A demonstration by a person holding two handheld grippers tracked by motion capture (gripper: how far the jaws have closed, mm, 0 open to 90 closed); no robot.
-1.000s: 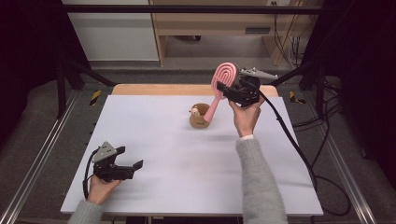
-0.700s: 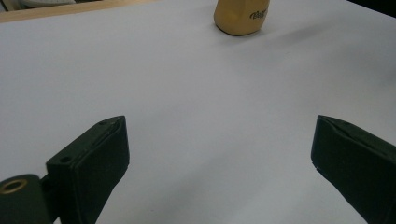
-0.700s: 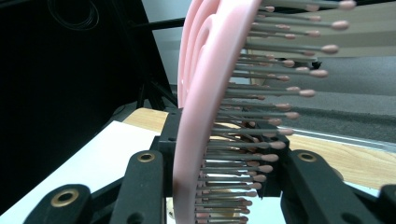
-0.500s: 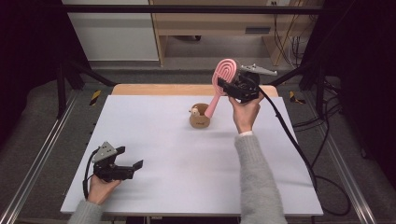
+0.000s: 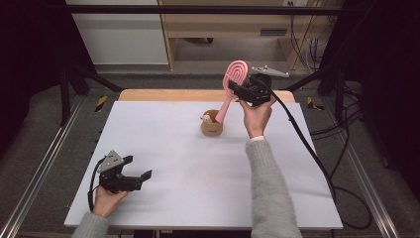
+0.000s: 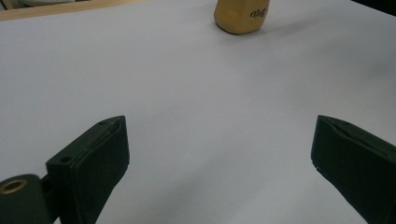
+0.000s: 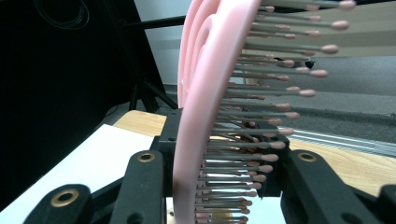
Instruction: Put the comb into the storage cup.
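now our brush (image 5: 233,82) hangs above the far cup (image 5: 212,127), handle tip at its rim, right gripper (image 5: 247,90) clenched on its head. left gripper (image 5: 130,178) waits released, near left. a tilt could tip the cup.

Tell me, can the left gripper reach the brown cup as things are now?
Probably yes. The left gripper is open, and bare white table lies between it and the brown cup. Only the pink hairbrush, held by the right gripper, stands in the cup.
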